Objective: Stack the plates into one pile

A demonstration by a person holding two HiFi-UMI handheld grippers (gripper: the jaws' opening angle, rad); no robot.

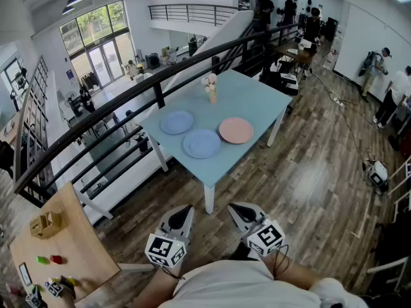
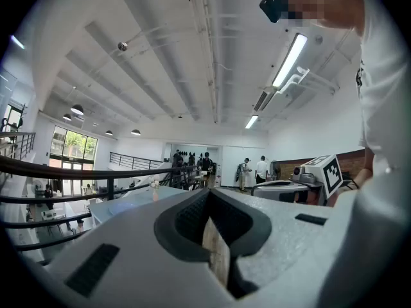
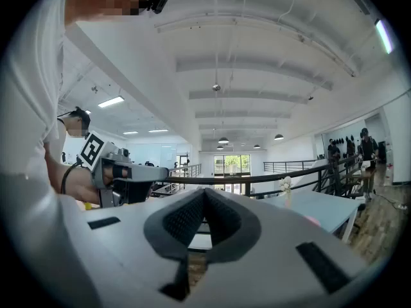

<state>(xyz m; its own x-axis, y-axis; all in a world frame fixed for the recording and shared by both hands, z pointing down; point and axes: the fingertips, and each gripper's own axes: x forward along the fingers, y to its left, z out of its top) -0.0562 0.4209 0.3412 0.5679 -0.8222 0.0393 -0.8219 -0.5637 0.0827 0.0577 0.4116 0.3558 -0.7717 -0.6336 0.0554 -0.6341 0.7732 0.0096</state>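
Note:
Three plates lie apart on a light blue table: a blue plate at the left, a second blue plate near the front edge, and a pink plate at the right. Both grippers are held low, close to the person's body and well short of the table. The left gripper is shut and empty. My right gripper is also shut, with nothing in it. In the right gripper view, the table shows ahead at the right.
A small vase of flowers stands behind the plates. A dark railing runs along the table's far left side. A wooden table with small blocks is at lower left. Wood floor lies between me and the blue table. People stand at the right.

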